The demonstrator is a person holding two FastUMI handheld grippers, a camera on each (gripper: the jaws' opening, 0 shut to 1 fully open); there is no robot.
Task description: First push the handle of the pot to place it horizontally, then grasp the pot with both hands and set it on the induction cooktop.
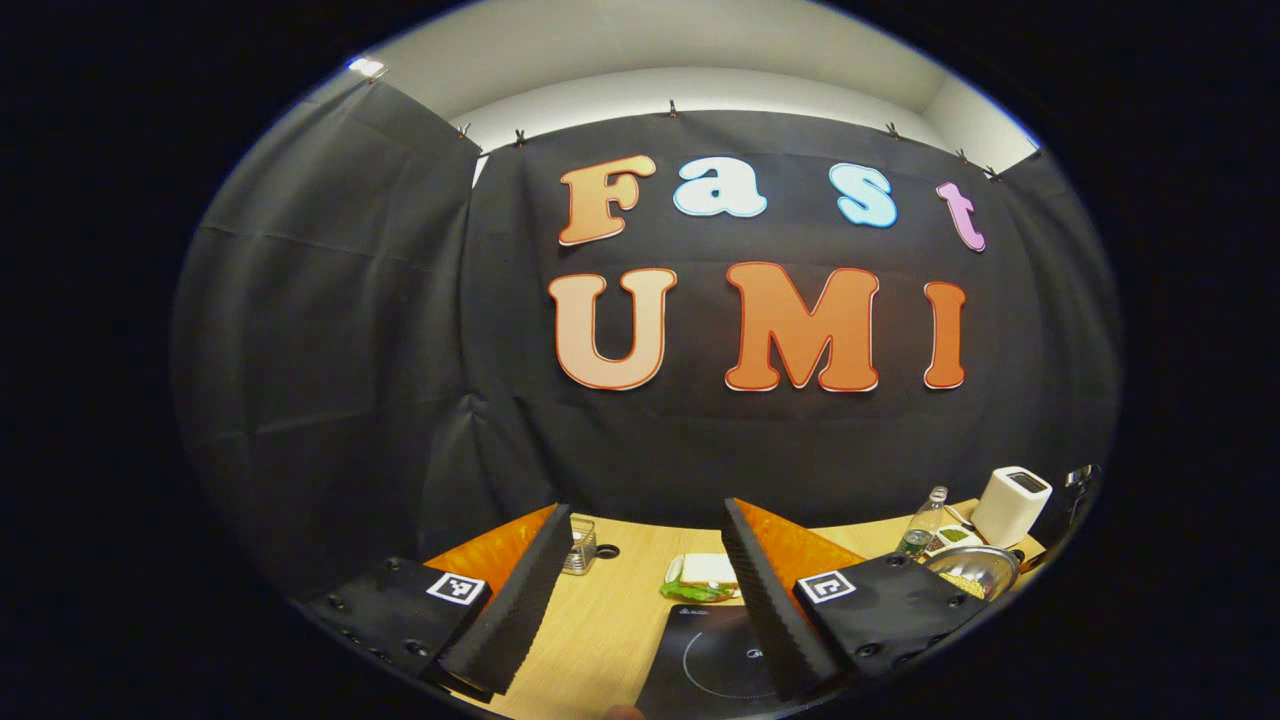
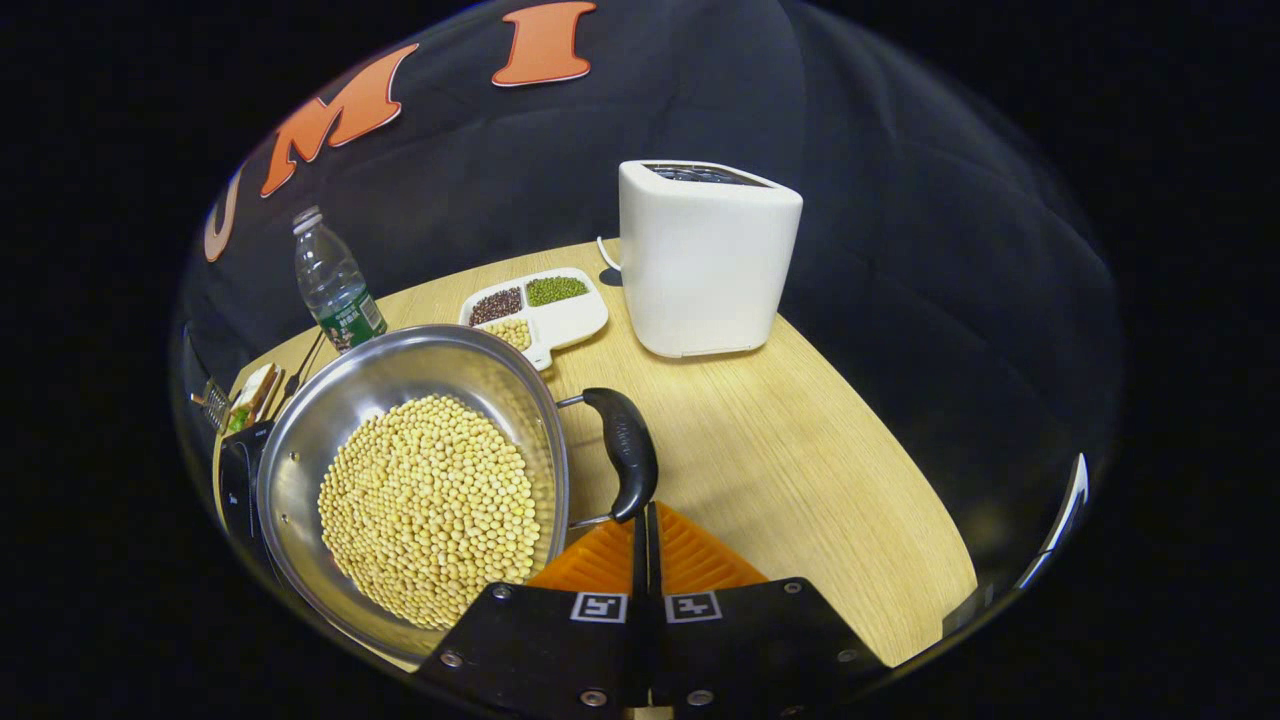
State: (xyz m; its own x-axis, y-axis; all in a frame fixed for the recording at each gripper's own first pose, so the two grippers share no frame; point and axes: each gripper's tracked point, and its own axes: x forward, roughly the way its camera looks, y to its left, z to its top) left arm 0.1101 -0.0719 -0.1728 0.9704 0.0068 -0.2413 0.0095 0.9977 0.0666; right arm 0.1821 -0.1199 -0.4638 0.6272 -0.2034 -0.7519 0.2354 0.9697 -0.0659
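The pot [image 2: 400, 470], a steel pan filled with soybeans [image 2: 430, 505], sits on the wooden table [image 2: 800, 450] at about nine o'clock in the right gripper view, its black side handle [image 2: 625, 450] at the rim's three o'clock. The right gripper [image 2: 646, 512] has its fingers pressed together, tips just at the handle's near end. Beyond, at twelve o'clock, stand a white toaster [image 2: 705, 255], a divided bean dish [image 2: 540, 305] and a water bottle [image 2: 335, 280]. In the left gripper view, the left gripper [image 1: 650, 520] hangs with fingers spread wide above the induction cooktop [image 1: 715, 660], the pot [image 1: 970, 570] at its three o'clock.
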